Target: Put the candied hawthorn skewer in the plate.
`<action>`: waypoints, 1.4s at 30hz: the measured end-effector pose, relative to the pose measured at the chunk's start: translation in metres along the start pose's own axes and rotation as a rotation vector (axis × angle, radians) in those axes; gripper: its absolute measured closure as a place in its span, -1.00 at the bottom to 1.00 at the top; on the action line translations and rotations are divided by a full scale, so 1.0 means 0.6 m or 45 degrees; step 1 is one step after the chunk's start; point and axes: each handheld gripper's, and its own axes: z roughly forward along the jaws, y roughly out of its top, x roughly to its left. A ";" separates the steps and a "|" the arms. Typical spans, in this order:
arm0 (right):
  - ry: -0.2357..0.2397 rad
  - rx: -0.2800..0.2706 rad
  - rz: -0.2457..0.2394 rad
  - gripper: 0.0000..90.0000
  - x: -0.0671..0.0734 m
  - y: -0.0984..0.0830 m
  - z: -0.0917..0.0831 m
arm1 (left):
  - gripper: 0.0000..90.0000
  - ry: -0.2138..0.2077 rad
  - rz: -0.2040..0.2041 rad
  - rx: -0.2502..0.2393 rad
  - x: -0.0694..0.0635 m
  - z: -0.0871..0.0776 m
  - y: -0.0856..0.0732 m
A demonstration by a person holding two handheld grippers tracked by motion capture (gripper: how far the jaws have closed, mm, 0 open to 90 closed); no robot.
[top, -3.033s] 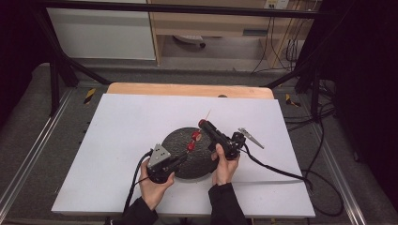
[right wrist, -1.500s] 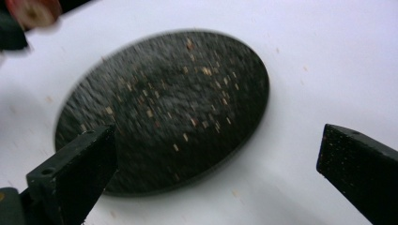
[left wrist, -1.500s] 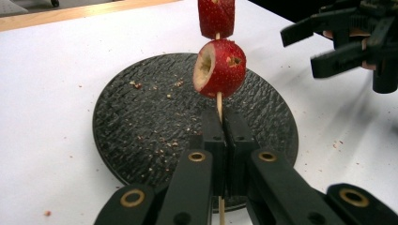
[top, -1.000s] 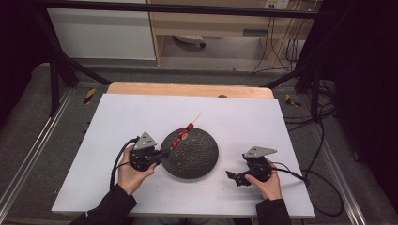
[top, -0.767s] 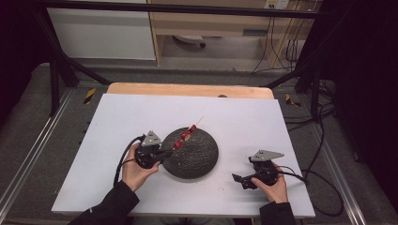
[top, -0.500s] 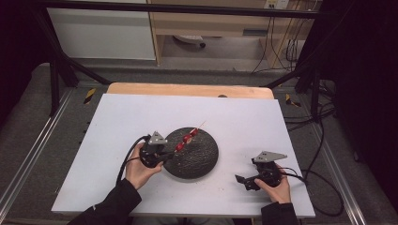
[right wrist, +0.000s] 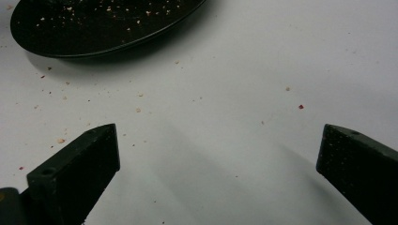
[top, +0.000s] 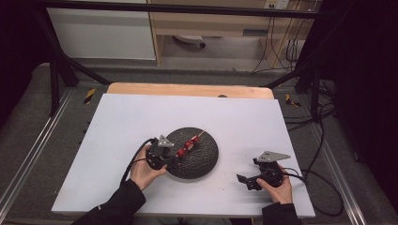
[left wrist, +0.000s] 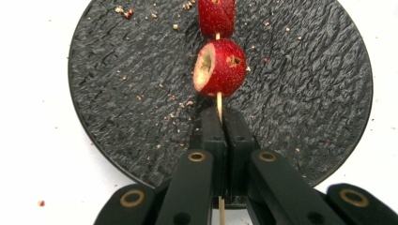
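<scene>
A round black slate plate (top: 206, 161) lies in the middle of the white table top. My left gripper (top: 172, 158) is at the plate's left rim, shut on the bare end of a thin wooden skewer (top: 190, 143) that carries red fruit pieces. In the left gripper view the jaws (left wrist: 220, 123) pinch the stick (left wrist: 219, 101), and a cut red fruit (left wrist: 220, 68) sits just beyond them over the crumb-strewn plate (left wrist: 117, 93). My right gripper (top: 244, 180) rests on the table to the plate's right. Its jaws (right wrist: 218, 154) are wide open with nothing between them.
Crumbs and red specks dot the white table top (right wrist: 244, 93) around the plate's edge (right wrist: 94, 23). A wooden strip (top: 187, 89) runs along the far edge. Cables (top: 324, 187) trail off the right side, and metal rails flank the table.
My left gripper has moved right and down to the plate's rim, bringing the skewer low over the plate. The right gripper, at the plate three seconds ago, has stayed at the right since.
</scene>
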 end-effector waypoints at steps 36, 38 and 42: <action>0.009 0.011 0.009 -0.99 0.000 -0.001 0.003 | 0.13 -0.038 0.057 -0.086 0.011 -0.012 -0.007; 0.008 0.008 0.010 -0.99 0.000 0.000 0.002 | -0.04 -0.049 0.060 -0.092 0.014 -0.021 -0.009; 0.008 0.009 0.012 -0.99 0.000 0.000 0.003 | -0.28 -0.071 0.075 -0.102 0.023 -0.038 -0.018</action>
